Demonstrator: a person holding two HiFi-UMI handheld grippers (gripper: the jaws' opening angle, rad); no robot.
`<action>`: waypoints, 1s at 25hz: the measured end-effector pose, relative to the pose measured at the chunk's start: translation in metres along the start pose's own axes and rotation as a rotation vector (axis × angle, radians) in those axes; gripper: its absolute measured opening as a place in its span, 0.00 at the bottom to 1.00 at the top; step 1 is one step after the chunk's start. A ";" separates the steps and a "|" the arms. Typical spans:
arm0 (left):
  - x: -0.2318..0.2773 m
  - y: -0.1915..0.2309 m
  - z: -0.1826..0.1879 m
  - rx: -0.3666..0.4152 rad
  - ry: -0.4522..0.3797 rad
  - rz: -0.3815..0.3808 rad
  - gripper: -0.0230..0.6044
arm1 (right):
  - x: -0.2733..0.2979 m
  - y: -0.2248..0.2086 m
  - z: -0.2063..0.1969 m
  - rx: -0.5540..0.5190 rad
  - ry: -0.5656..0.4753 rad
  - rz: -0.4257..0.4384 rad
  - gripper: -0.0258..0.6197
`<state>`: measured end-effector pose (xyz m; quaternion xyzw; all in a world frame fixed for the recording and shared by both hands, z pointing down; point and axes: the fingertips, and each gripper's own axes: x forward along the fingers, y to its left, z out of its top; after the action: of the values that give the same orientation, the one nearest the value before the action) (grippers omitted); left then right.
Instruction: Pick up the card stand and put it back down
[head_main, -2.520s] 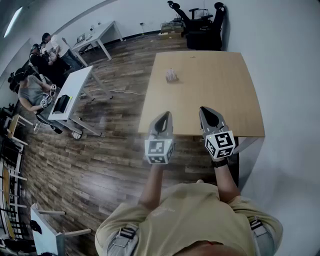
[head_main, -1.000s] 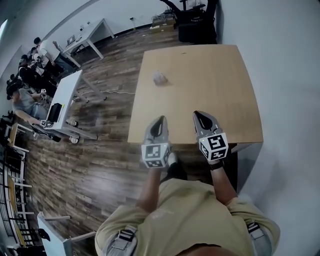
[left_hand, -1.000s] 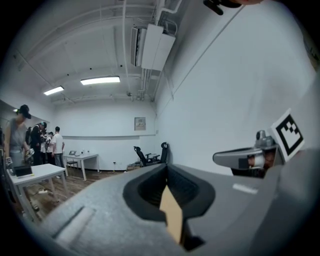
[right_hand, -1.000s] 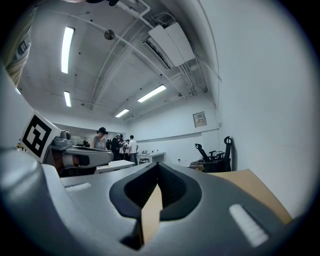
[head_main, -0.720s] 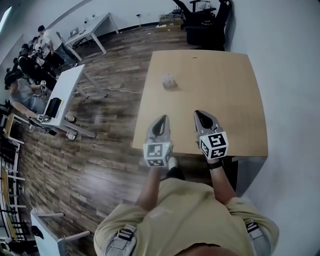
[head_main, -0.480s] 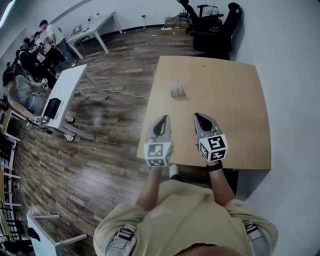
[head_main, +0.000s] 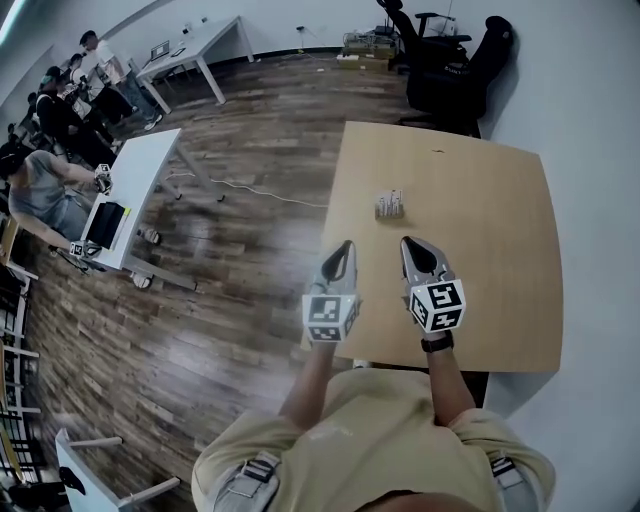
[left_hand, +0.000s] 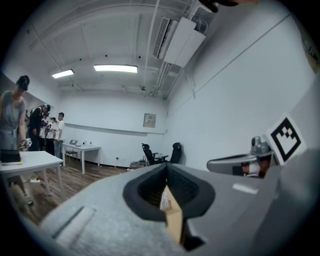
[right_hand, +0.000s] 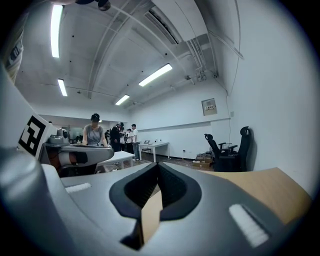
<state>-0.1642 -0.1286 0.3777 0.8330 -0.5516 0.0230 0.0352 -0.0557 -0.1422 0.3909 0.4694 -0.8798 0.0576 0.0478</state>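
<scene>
**Tools arrive at the card stand, jaws not yet opened**

The left tool has its jaws pressed together on nothing, and so does the right tool. Neither has opened over the last seconds. They hang side by side over the near part of the surface.

What has changed is the gap ahead of them. The card stand was earlier well apart from the tips. It now stands upright near them, just ahead and between the two. In the left gripper view it shows through the slit below the closed tips.

The approach looks nearly done. The pick itself has not begun, and one tool must first spread its jaws.
</scene>
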 end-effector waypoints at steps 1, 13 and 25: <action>0.005 0.007 -0.005 -0.009 0.004 -0.001 0.04 | 0.006 0.001 -0.008 0.000 0.020 0.002 0.05; 0.096 0.015 -0.102 -0.067 0.168 -0.084 0.04 | 0.063 -0.055 -0.090 0.107 0.182 0.000 0.05; 0.193 0.039 -0.205 -0.082 0.364 -0.108 0.11 | 0.111 -0.124 -0.169 0.188 0.323 0.025 0.05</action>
<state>-0.1244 -0.3031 0.5977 0.8412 -0.4913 0.1490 0.1697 -0.0093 -0.2766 0.5804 0.4454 -0.8572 0.2149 0.1435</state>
